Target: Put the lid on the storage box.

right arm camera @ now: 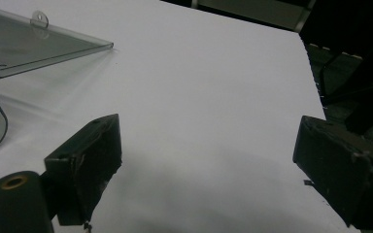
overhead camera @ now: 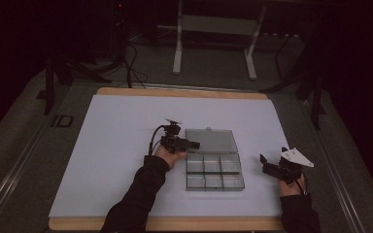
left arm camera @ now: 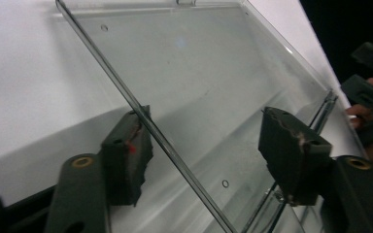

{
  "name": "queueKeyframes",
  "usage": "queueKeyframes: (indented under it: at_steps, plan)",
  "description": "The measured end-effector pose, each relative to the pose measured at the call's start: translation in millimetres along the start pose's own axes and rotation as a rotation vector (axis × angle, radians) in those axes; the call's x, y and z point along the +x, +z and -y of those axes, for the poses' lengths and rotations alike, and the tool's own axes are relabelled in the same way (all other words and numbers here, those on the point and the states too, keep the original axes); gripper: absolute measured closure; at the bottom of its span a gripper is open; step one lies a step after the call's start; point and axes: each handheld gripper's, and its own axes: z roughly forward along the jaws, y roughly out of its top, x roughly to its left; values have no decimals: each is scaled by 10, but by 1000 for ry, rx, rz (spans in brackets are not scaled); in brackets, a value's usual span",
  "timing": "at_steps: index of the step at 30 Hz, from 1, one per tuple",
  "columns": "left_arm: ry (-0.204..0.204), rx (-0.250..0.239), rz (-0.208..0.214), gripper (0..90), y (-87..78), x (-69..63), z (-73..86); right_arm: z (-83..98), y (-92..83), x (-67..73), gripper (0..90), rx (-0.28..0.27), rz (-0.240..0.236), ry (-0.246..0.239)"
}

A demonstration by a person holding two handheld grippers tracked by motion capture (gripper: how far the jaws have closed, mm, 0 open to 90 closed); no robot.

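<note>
you are straddling the side edge of the clear box's open lid (left arm camera: 213, 87) with your left tool (left arm camera: 209, 145), jaws wide and gripping nothing, right tool (right arm camera: 209, 165) idling open over the white counter (overhead camera: 126, 145); it looks light, stiff, slippery, so pinch that edge gently.

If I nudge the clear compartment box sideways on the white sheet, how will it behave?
The clear compartment box looks like thin, empty plastic, so it is probably light and would slide easily. Its lid lies open behind it on a hinge, so it may swing or drag. The left gripper has its jaws open astride the lid's edge; that smooth edge may slip when pinched.
</note>
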Motion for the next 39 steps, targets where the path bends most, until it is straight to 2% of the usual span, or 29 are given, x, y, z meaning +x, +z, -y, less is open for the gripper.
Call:
queueKeyframes:
  at_steps: [6,9,11,15,18,20,23,25,28,29,31,32,35,39]
  plan:
    - [65,-37,1,576,-135,-34,-32,-6,8,4,101,9,3,-6]
    - [97,-47,0,628,-181,-57,-40,-12,16,18,102,17,8,-20]
    - [114,-60,10,657,-212,-61,-41,-19,21,23,101,25,1,-11]
    - [147,-72,27,705,-262,-66,-37,-82,2,27,102,25,-51,32]
    - [160,-77,38,734,-290,-72,-37,-202,-32,48,102,7,-85,39]
    - [174,-79,43,750,-311,-81,-35,-304,-67,77,135,-32,-110,19]
    - [199,-80,42,769,-335,-97,-31,-447,-86,155,135,-49,-152,-21]
    - [222,-79,38,775,-345,-111,-30,-546,-82,212,134,-61,-190,-30]
    - [251,-84,32,780,-359,-128,-18,-643,-52,280,133,-51,-228,-32]
    - [256,-86,33,780,-362,-128,-13,-675,-27,306,130,-37,-253,-23]
    - [257,-93,38,783,-364,-122,-3,-712,20,362,129,-23,-270,-19]
    - [264,-95,39,784,-366,-120,1,-725,68,414,140,-13,-288,-39]
    - [275,-106,42,785,-367,-118,14,-733,146,450,152,11,-298,-28]
    - [285,-117,47,789,-372,-115,30,-751,246,496,269,23,-336,-30]
